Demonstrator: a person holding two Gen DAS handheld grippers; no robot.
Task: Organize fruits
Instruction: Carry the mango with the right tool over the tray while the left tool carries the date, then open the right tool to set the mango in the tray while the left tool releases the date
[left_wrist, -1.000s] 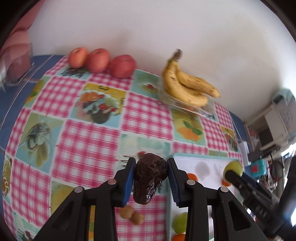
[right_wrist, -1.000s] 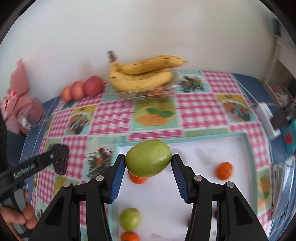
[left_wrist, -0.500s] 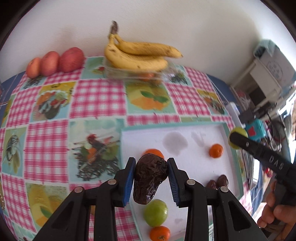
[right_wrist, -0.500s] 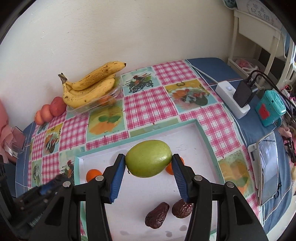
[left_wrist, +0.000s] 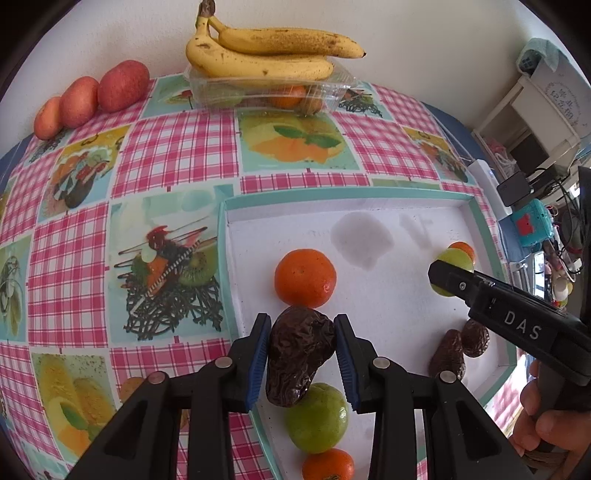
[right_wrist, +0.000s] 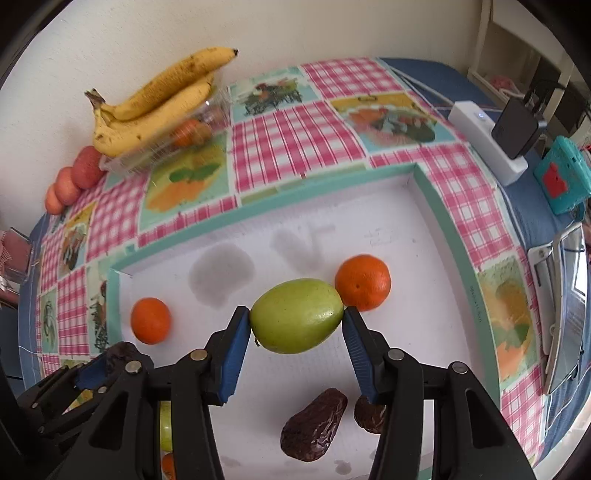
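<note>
My left gripper (left_wrist: 301, 343) is shut on a dark wrinkled date (left_wrist: 295, 358), held above the near left part of the white tray (left_wrist: 332, 194) with its teal rim. Below it lie a tangerine (left_wrist: 304, 277) and a green fruit (left_wrist: 317, 417). My right gripper (right_wrist: 295, 321) is shut on a larger green fruit (right_wrist: 297, 315) over the tray's middle (right_wrist: 258, 210), beside another tangerine (right_wrist: 364, 282). Two loose dates (right_wrist: 316, 424) lie on the tray under it. In the right wrist view, the left gripper (right_wrist: 107, 363) shows at the lower left.
Bananas (left_wrist: 266, 55) rest on a clear plastic box (left_wrist: 266, 92) of fruit by the wall, with three red apples (left_wrist: 118, 86) to their left. A power strip (right_wrist: 487, 144), a teal device (right_wrist: 561, 181) and a phone (right_wrist: 565, 302) lie right of the tray. A hand (left_wrist: 546, 424) holds the right gripper.
Both grippers have swung from the tablecloth side to over the tray and come lower and closer together. Each still holds its fruit.
</note>
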